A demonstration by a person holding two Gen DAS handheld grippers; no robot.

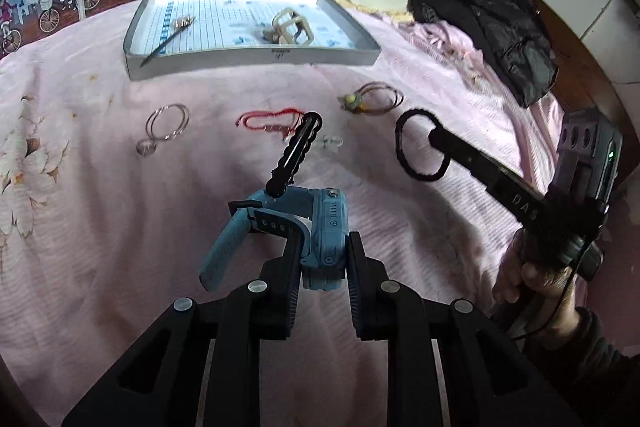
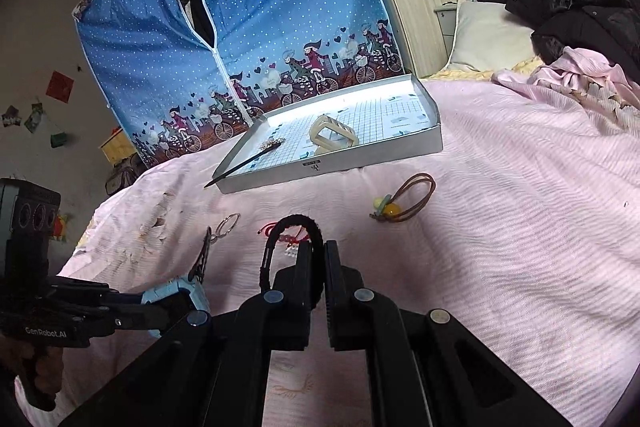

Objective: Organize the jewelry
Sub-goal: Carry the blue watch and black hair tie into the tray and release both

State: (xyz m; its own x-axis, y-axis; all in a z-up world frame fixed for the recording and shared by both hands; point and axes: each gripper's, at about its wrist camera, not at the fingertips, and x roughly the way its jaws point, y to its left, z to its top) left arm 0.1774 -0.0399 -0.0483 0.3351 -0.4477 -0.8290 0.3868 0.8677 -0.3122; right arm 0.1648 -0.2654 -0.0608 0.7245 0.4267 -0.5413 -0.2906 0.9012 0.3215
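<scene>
The left tongs (image 1: pixel 322 263) are clamped on a blue watch (image 1: pixel 308 227), held above the near part of the bed (image 1: pixel 100 227); a black wavy hair clip (image 1: pixel 296 155) stands up from the watch, and whether it is caught on it or only leaning cannot be told. The right tongs (image 2: pixel 318 259) are closed on a black hair tie (image 2: pixel 292 227), whose loop hangs free over the bed's right side.

The carrying step is judged to be in hand: two pieces are gripped and not yet delivered. The white tray (image 1: pixel 256 61) lies toward the far edge of the bed, with a beige claw clip (image 1: pixel 290 27) and a hair stick (image 1: pixel 168 41) already in it.

On the bed, between tongs and tray, a red cord bracelet (image 1: pixel 268 121), silver hoops (image 1: pixel 168 125), a small clear piece (image 1: pixel 330 143) and a brown tie with beads (image 1: pixel 374 99) are left.

For the next move, each load would need to be carried over the near wall of the tray, lowered onto bare floor clear of the claw clip, and released. The clip riding on the watch may drop early.
</scene>
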